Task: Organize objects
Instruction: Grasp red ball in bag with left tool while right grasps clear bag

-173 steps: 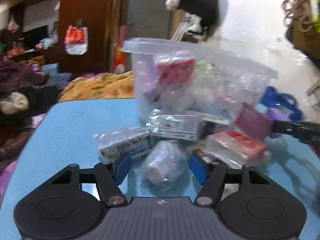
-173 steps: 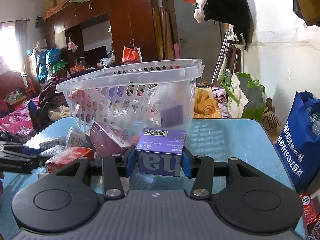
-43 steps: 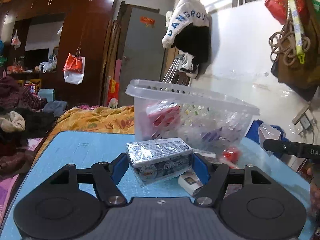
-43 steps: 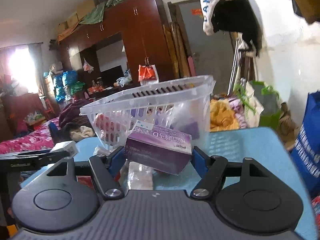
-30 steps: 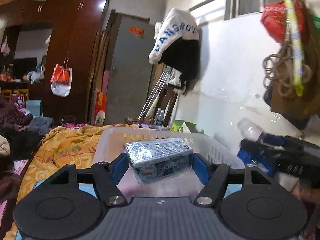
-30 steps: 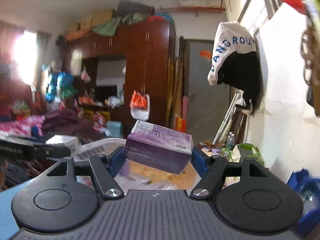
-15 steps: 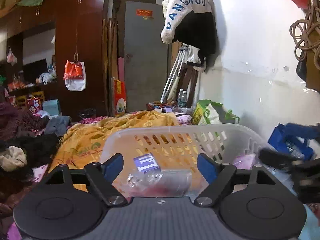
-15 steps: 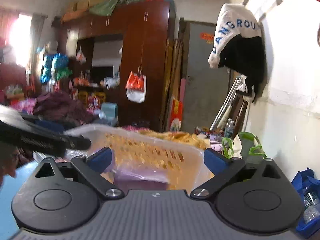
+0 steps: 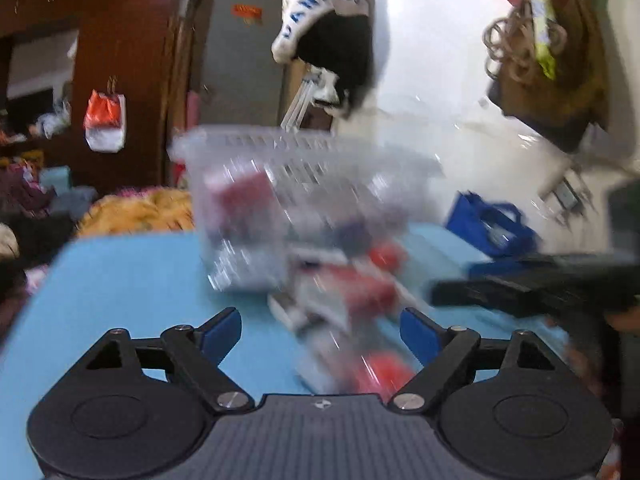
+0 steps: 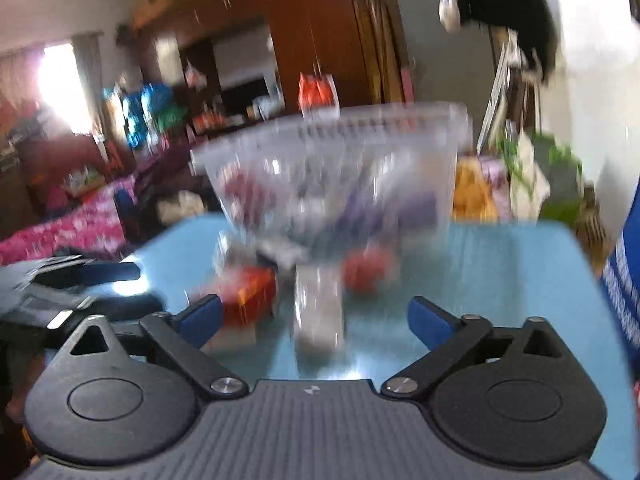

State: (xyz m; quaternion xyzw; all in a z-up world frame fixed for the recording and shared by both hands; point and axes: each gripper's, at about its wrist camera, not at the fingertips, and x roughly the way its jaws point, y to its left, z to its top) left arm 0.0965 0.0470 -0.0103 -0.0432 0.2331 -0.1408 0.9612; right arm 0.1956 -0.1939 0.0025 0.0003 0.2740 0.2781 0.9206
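Note:
Both views are motion-blurred. A clear plastic basket [image 9: 304,160] [image 10: 332,148] with several packets inside stands on the blue table [image 9: 120,268] [image 10: 500,264]. Loose red and white packets [image 9: 348,296] lie in front of it; in the right wrist view I see a red box [image 10: 250,296], a white packet [image 10: 318,304] and a small red item [image 10: 366,268]. My left gripper [image 9: 320,330] is open and empty above the table before the packets. My right gripper [image 10: 314,316] is open and empty, also before them. The right gripper shows in the left wrist view [image 9: 532,288].
A blue bag [image 9: 492,220] sits beyond the table's right edge. A yellow blanket [image 9: 132,212] and clothes lie behind the table. A wardrobe [image 10: 320,40] and a white wall with hanging bags [image 9: 552,60] stand at the back.
Both grippers have let go of their boxes over the basket, opened, and dropped back down to table level in front of the loose packets.

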